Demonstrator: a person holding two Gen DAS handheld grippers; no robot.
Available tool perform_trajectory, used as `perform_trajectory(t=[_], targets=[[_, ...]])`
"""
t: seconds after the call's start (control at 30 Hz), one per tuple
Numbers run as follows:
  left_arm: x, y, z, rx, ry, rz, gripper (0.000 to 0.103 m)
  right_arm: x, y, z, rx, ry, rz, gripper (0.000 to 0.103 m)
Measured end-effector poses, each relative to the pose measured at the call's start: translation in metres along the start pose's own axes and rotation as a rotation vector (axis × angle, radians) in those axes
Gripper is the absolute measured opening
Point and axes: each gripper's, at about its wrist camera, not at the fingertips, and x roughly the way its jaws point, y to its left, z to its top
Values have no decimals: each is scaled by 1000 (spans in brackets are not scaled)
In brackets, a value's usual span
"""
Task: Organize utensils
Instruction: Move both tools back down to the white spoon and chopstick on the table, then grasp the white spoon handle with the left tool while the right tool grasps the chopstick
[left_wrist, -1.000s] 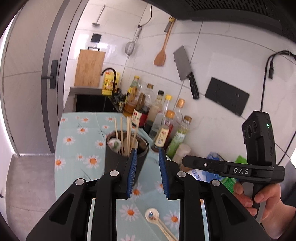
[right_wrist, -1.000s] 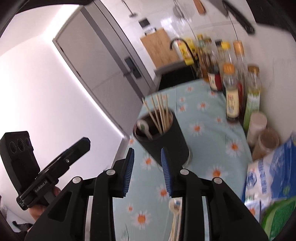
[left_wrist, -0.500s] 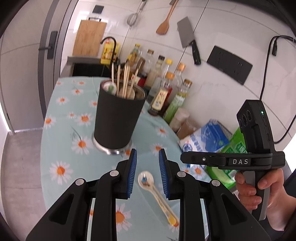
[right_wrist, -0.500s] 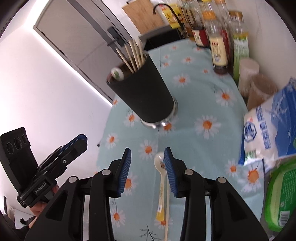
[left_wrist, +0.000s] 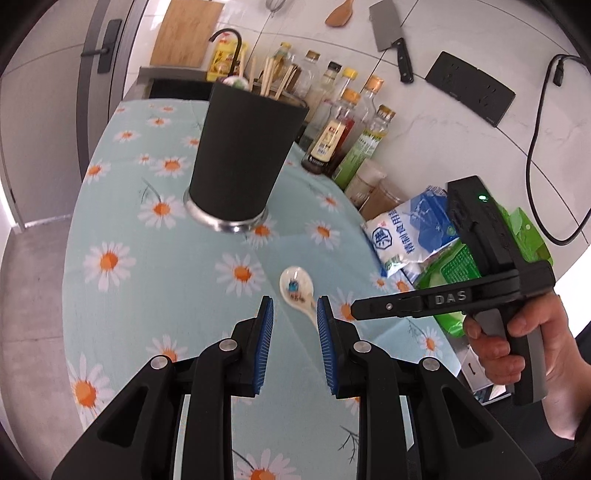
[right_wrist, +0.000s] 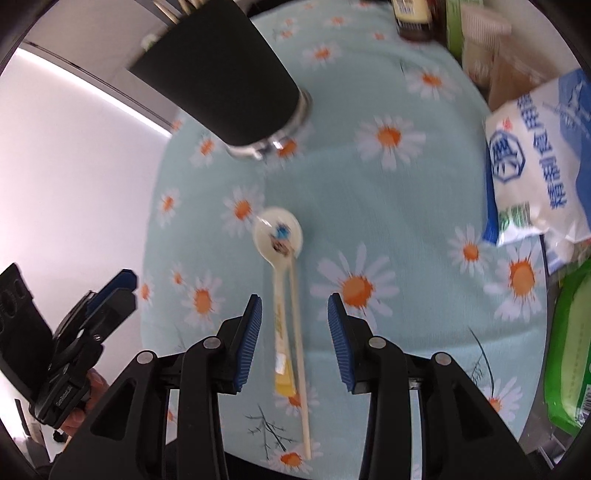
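The right claw (right_wrist: 294, 306) points steeply down at the bench (right_wrist: 388, 206), which is covered in a daisy-print cloth. Its jaws have just been opening and stand released, straddling the handle of a white ceramic spoon (right_wrist: 279, 240) and a single chopstick (right_wrist: 298, 350) lying alongside it, with the pads touching neither. The spoon's bowl lies at 12 o'clock from the claw. The black utensil holder (right_wrist: 221, 74), with chopsticks standing in it, sits at 11 o'clock from the spoon, well apart. The left claw (left_wrist: 294, 310) hovers released and empty, the spoon bowl just ahead at 12 o'clock. A salt bag (right_wrist: 535, 158) rests at 3 o'clock from the spoon.
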Motion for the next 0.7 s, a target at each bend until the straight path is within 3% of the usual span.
perform_trajectory(t=[0.3, 0.4, 0.53, 0.7], targets=[[6, 14, -17, -42, 37, -19, 23, 24, 12, 12, -41, 134, -19, 38], [5, 22, -22, -69, 42, -28, 23, 33, 14, 16, -50, 158, -47, 34], [3, 34, -27, -106, 42, -19, 23, 40, 15, 21, -53, 175, -74, 16], [4, 43, -31, -142, 51, -25, 23, 52, 25, 27, -70, 198, -105, 13]])
